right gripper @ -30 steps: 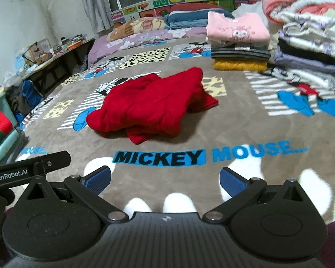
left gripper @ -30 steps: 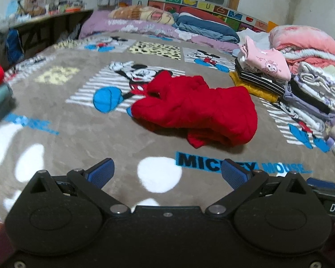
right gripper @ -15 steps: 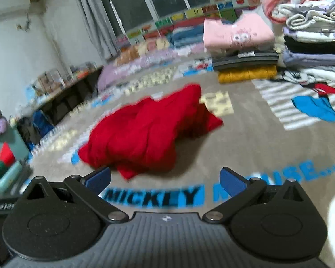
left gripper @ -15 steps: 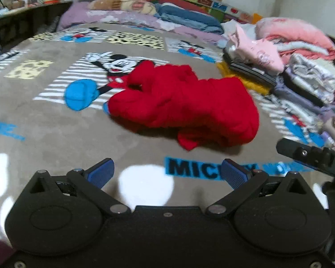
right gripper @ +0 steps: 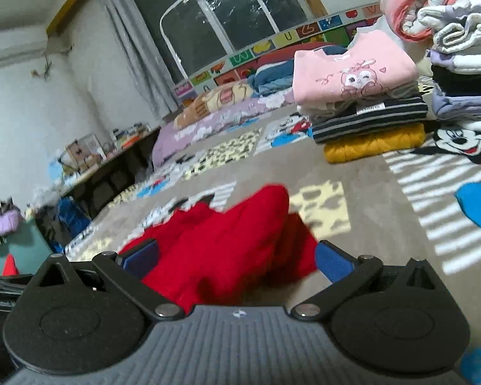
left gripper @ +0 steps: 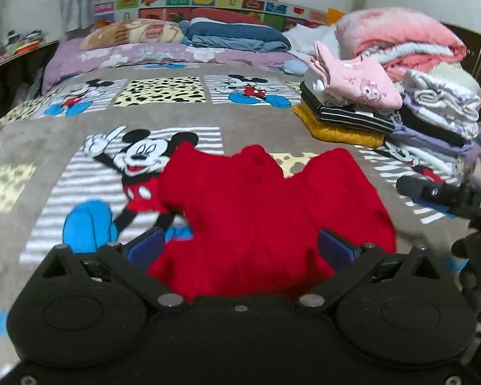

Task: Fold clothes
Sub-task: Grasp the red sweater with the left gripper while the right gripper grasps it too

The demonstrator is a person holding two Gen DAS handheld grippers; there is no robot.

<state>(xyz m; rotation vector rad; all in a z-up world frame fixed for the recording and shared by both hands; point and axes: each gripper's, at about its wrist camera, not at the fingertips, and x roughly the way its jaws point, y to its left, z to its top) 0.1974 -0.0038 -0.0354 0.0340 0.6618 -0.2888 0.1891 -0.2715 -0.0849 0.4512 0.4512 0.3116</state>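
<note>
We see the red garment (left gripper: pixel 259 211) lying crumpled on the Mickey Mouse blanket (left gripper: pixel 48 147), near the middle of the bed. The left gripper (left gripper: pixel 240 247) has its jaws spread apart, with the garment's near edge between them. The right gripper (right gripper: pixel 235 258) is likewise spread wide over the garment (right gripper: pixel 227 240). A stack of folded clothes (left gripper: pixel 352 106) sits well apart, to the right.
</note>
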